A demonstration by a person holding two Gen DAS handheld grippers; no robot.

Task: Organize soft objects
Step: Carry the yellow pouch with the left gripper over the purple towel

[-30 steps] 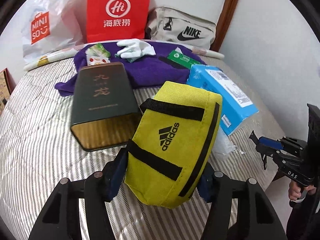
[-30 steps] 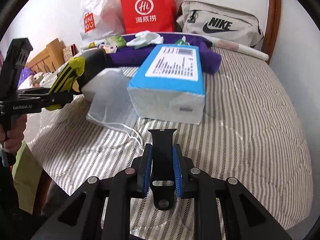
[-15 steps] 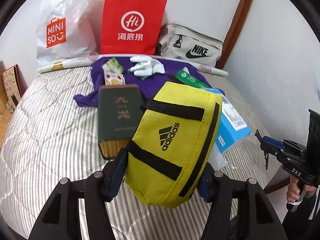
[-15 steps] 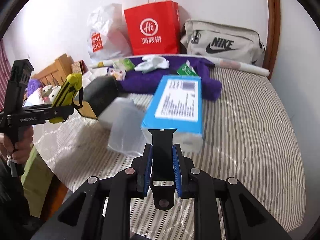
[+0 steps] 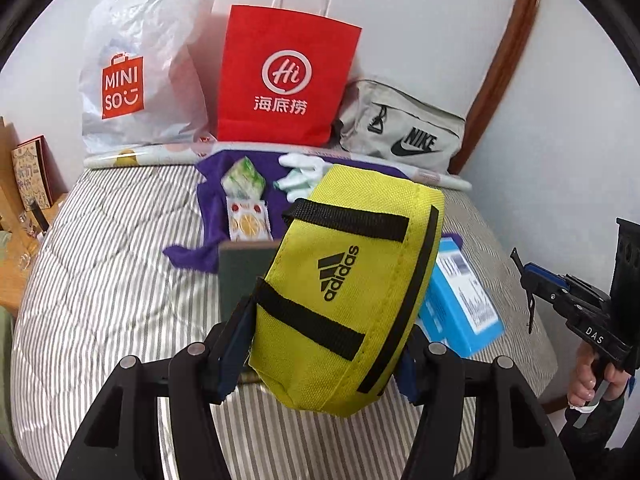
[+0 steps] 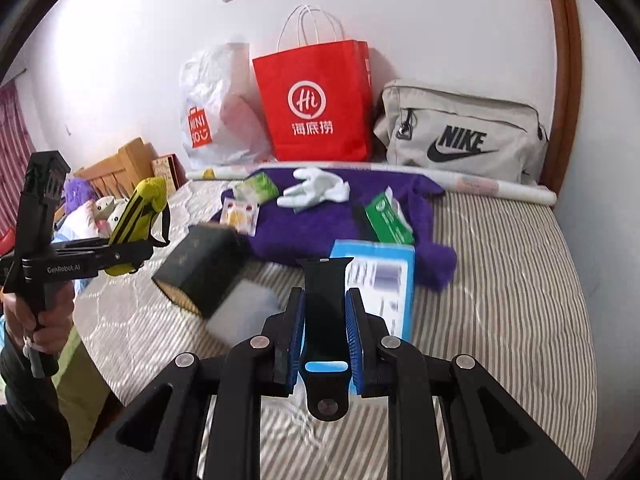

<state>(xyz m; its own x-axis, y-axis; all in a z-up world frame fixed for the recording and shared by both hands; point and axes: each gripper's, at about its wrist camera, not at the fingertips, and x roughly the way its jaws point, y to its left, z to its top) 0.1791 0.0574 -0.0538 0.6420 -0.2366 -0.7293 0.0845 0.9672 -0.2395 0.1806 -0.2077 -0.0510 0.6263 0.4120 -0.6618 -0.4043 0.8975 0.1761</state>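
One pouch (image 5: pixel 344 288) (yellow) between tool (image 5: pixel 326 354) pads

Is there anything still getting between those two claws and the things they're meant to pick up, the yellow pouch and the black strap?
Nothing visible does. The left gripper already has the yellow Adidas pouch clamped between its pads, lifted clear of the striped bed. The right gripper is closed on the black watch strap. Where they go next isn't shown.

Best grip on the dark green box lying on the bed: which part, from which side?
Take the dark green box across its two long narrow sides, coming down from above near its open-looking gold end. It lies flat on the striped bed, so the broad face is too wide; the purple towel crowds its far end.
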